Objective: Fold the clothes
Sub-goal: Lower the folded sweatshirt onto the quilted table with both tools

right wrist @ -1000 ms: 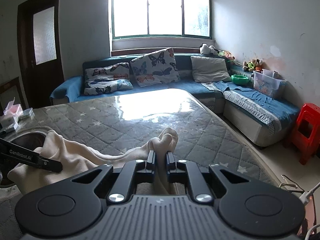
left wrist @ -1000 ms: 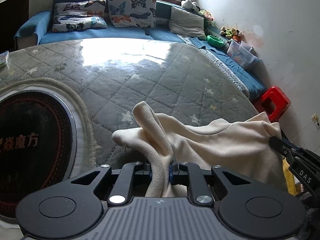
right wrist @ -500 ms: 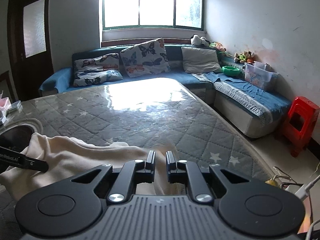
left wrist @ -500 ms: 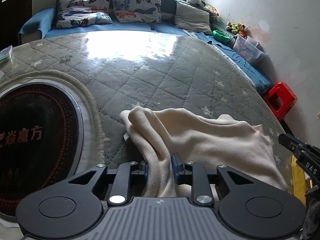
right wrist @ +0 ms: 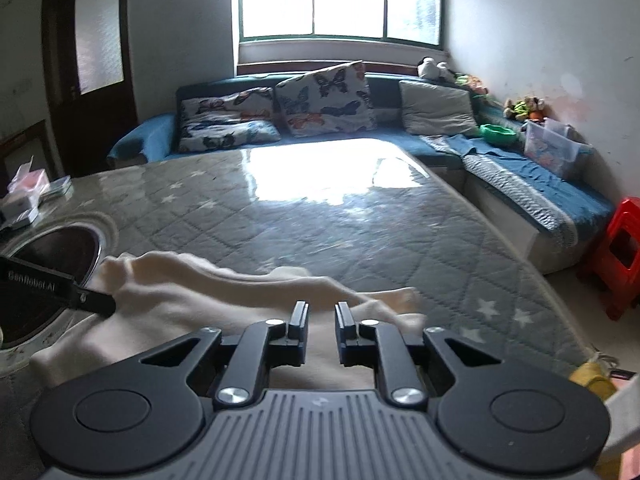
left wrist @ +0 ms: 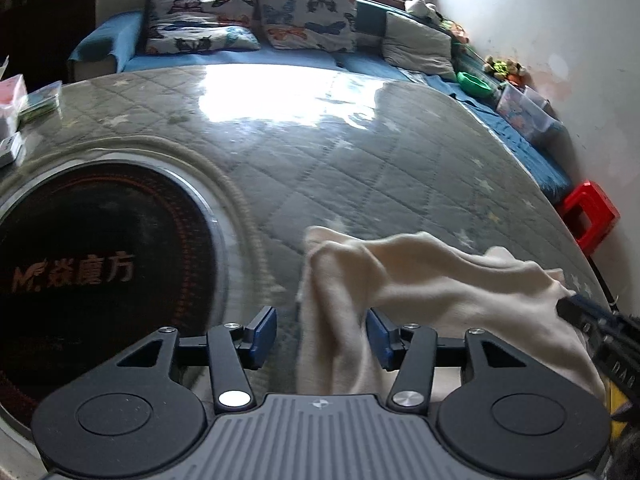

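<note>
Both wrist views look down, close, across the quilted table (left wrist: 360,152); both show the sofa (right wrist: 400,140).

Your grey quilted, star-patterned table cover (right wrist: 360,232) carries the crumpled cream fleece garment (right wrist: 192,304) at six o'clock, a round black inset panel (left wrist: 92,264) at nine, small boxes (right wrist: 24,200) at ten.

The left gripper (left wrist: 322,332) is opening, a fold of the cream garment (left wrist: 420,276) hanging loosely between its blue pads (left wrist: 262,330) over the quilted grey surface (left wrist: 360,152). A round dark cooktop (left wrist: 100,264) sits toward the surface's left edge, and the right gripper's tip (left wrist: 592,320) touches the garment's right end.
</note>
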Demonstrator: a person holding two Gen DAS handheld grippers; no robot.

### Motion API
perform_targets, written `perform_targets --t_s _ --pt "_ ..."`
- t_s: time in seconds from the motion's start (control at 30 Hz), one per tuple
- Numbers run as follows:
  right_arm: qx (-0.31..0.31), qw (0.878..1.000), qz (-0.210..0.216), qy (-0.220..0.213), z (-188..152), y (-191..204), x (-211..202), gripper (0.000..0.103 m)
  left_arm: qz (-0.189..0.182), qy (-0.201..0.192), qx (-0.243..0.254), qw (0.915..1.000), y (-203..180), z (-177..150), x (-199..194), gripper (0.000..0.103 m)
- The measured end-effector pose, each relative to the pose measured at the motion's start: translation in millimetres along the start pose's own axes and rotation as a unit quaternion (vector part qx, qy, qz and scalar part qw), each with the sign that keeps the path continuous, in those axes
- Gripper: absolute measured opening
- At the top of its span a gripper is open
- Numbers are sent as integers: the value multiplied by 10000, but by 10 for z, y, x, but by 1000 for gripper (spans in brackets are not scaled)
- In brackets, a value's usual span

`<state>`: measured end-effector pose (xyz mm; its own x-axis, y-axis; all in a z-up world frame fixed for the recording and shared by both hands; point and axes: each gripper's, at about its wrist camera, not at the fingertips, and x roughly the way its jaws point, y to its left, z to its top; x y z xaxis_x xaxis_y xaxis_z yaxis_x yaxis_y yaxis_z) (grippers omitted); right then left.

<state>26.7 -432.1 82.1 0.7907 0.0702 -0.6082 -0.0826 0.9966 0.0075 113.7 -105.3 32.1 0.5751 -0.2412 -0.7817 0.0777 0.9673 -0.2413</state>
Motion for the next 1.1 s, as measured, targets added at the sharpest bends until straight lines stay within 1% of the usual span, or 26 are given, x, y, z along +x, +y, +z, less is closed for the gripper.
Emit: perform_targets --t_s 0.1,0.2,0.37,0.57,0.77,0.97,1.1 --pt "-16 9999 105 83 7 50 74 17 131 -47 -25 9999 46 26 -8 54" --pt "-17 9997 207 158 7 87 153 17 92 -35 -127 9999 78 58 -19 54" --pt "101 9991 359 220 79 90 275 17 50 -211 -86 9997 65 160 -57 54" --pt "231 9987 360 283 155 75 455 17 40 -193 -1 9998 4 236 46 54" --pt "271 9984 356 331 148 52 552 18 80 -100 51 9999 -10 266 185 54" --pt "199 9986 351 336 166 64 569 19 112 -120 28 9999 1 308 265 54" --pt "81 9990 322 308 208 104 526 20 69 -91 -56 9999 41 332 255 54"
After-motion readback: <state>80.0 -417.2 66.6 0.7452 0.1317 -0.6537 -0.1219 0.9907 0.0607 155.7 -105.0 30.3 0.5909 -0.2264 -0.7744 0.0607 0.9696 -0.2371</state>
